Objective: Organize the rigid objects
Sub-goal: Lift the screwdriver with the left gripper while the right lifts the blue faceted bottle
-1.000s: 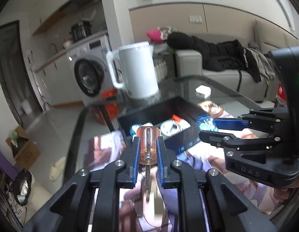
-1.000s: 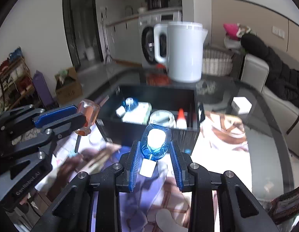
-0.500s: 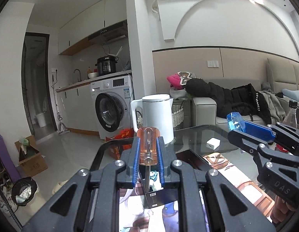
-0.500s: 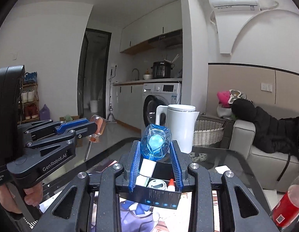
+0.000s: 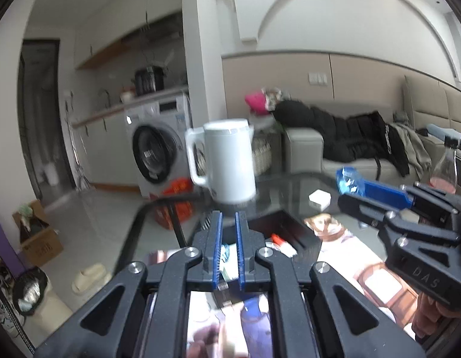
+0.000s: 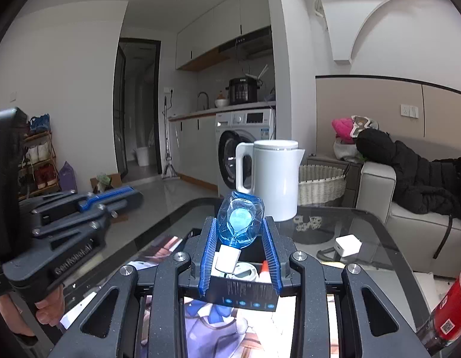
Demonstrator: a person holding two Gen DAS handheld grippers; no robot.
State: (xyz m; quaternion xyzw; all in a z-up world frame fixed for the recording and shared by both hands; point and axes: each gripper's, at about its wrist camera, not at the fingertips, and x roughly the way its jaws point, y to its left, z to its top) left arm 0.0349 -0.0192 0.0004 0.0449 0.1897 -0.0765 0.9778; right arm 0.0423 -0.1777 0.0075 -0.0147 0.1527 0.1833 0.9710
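Note:
My right gripper (image 6: 239, 226) is shut on a small clear blue bottle (image 6: 240, 222) with a white cap, held just above the near wall of the black box (image 6: 248, 295). In the left wrist view the same bottle (image 5: 348, 179) pokes from the right gripper (image 5: 351, 189) on the right. My left gripper (image 5: 228, 219) has its blue pads close together with nothing between them; the box's contents show through the slit. It also appears at the left (image 6: 132, 195) with no orange handle at its tip. The screwdriver is not in view.
A white kettle (image 6: 272, 179) stands on the glass table (image 6: 334, 220) behind the box. A white adapter (image 6: 348, 244) lies to the right, and a red-labelled bottle (image 6: 448, 307) stands at the right edge. A person's hand (image 6: 48, 307) grips the left handle.
The orange-handled screwdriver that sat between my left pads is gone, and those pads stand closer together. Both hands have risen from the table; the right still holds the blue bottle.

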